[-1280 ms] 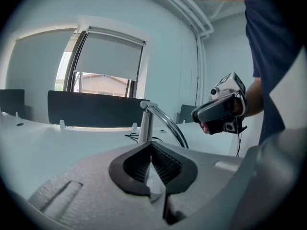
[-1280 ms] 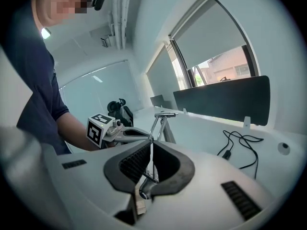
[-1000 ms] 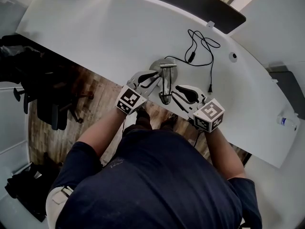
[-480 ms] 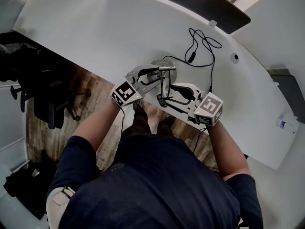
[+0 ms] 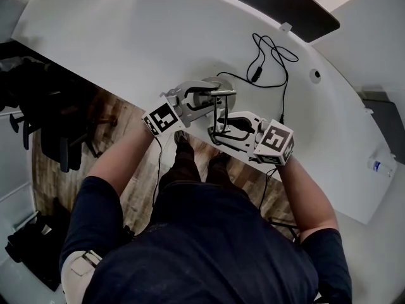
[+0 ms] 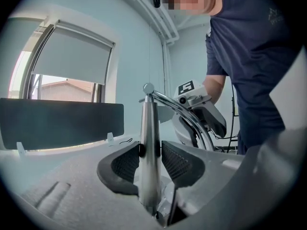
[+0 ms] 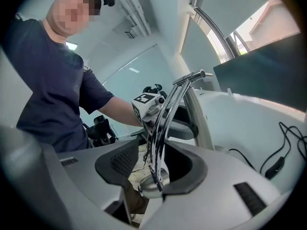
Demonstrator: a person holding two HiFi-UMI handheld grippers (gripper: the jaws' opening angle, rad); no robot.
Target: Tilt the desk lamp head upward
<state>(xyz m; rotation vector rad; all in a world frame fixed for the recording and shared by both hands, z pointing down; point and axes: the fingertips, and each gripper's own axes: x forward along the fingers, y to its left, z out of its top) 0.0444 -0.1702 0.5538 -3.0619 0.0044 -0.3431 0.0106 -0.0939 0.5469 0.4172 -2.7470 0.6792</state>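
One lamp head (image 7: 152,185), sitting inside right claw (image 7: 152,150), jaws just closing

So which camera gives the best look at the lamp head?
The right gripper view: the lamp head sits close up, its rounded chrome shell plain. The head view shows it small, from above. The left gripper view shows only the post and arm.

Lamp arm (image 7: 165,113) between closing gripper (image 7: 155,164) jaws

White curved desktop (image 5: 126,37) lay open left of slim chrome desk lamp (image 5: 221,109), looped black cable (image 5: 256,75) crowded behind-right, dark panel (image 5: 285,11) seemingly closed far edge.
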